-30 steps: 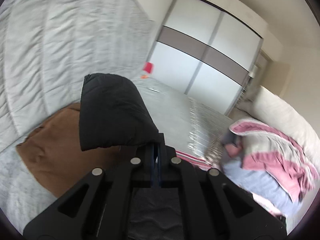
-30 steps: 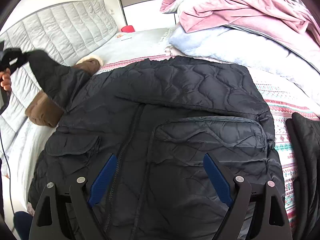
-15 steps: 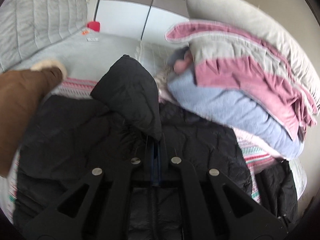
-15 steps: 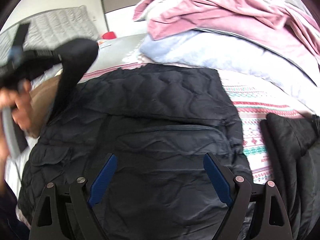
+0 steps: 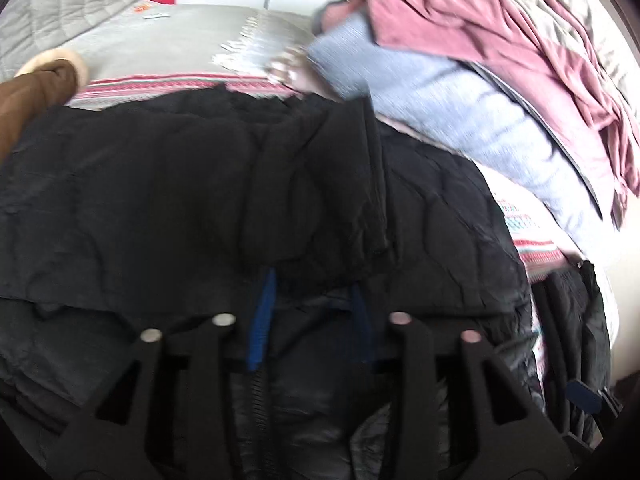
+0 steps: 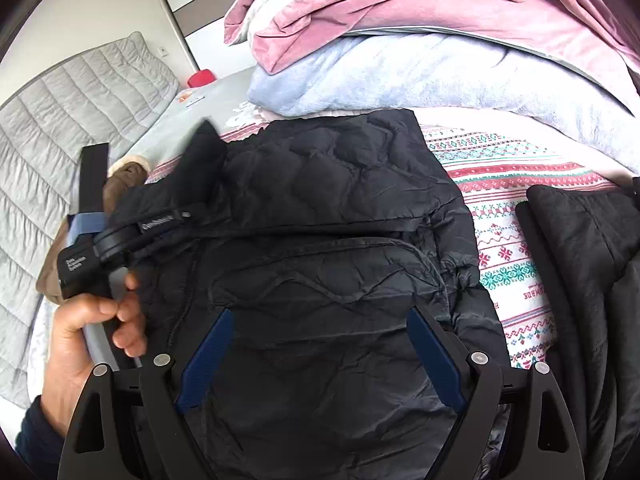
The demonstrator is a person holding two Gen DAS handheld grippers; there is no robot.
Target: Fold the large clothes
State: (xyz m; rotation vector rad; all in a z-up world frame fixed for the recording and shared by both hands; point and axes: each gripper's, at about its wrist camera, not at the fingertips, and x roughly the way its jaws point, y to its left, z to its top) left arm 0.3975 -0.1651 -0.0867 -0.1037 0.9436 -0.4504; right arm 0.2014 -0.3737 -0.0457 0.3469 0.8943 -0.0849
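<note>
A black quilted jacket (image 6: 320,240) lies spread on the bed, also in the left wrist view (image 5: 120,208). Its sleeve (image 5: 320,200) is folded across the jacket's body and lies over my left gripper's fingertips. My left gripper (image 5: 312,280) has its blue pads apart, open around the sleeve's cuff end. It also shows in the right wrist view (image 6: 120,236), held by a hand at the jacket's left side. My right gripper (image 6: 320,344) is wide open and empty above the jacket's lower part.
A stack of pink, grey and light-blue blankets (image 6: 440,40) lies past the jacket. A brown garment (image 5: 36,88) lies at the left. Another black garment (image 6: 588,264) lies at the right on the patterned bedspread (image 6: 512,176). A grey quilted headboard (image 6: 60,120) stands left.
My left gripper swung the sleeve from the left over the jacket's body, laid it down and opened its jaws. My right gripper stayed open over the jacket.
</note>
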